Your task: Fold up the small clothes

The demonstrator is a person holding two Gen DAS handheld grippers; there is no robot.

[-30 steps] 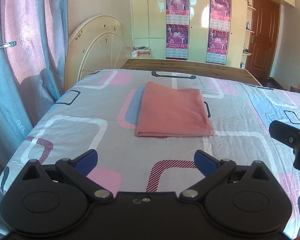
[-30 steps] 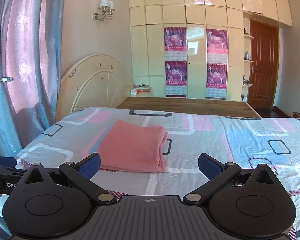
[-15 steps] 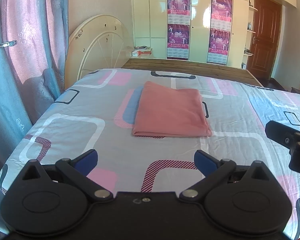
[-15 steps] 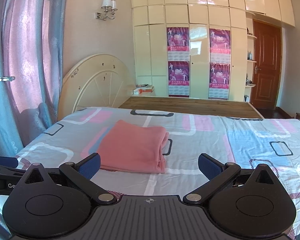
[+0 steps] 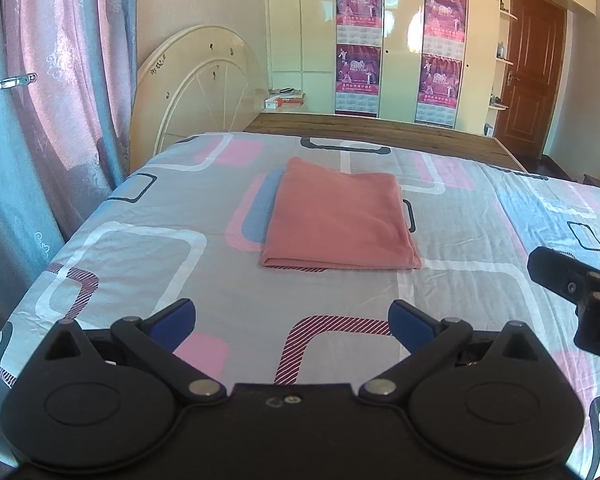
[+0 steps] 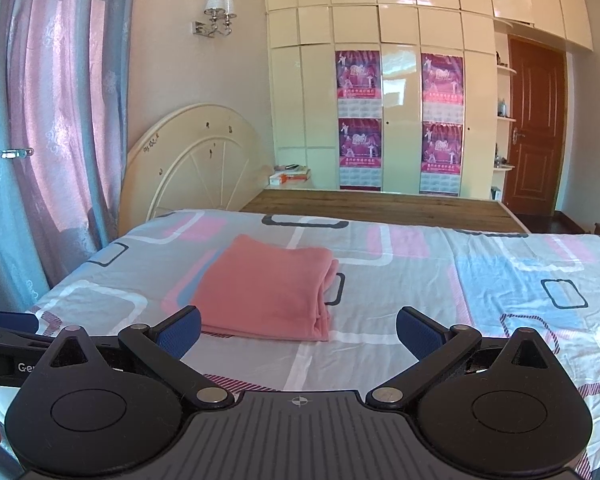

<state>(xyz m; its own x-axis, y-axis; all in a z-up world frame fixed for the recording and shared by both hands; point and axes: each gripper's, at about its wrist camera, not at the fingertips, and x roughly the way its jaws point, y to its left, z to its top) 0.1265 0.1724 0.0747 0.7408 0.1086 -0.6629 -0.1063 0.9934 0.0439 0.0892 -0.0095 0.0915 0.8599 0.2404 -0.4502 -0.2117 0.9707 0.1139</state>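
**Desk:** While both sets of tongs hang above the near edge of the bed [image 5: 148,264], where does the garment lie from them?

**Photographer:** Straight ahead of the left gripper [image 5: 292,316], out past its fingertips and well apart from them. The pink cloth [image 5: 338,220] sits already folded into a flat rectangle on the patterned sheet. From the right gripper [image 6: 298,330] the same cloth [image 6: 268,292] lies ahead and a little to the left, so the left one looks the more squarely lined up, though neither seems clearly closer

**Desk:** And its long axis?

**Photographer:** It appears to run away from the tongs, toward the wooden board beyond the cloth; the stacked layers show along the cloth's right side in the right view

**Desk:** State of the jaws?

**Photographer:** Both pairs stand wide apart and hold nothing. The folding looks finished, in my judgement

**Desk:** The room?

**Photographer:** Beyond the cloth, cream wardrobes [image 6: 400,120] hung with calendars; right of them a brown door [image 6: 534,128]. Left of the cloth, a round cream headboard [image 5: 196,84] and teal-and-pink curtains [image 5: 52,92]. The sheet is smooth, lightly creased
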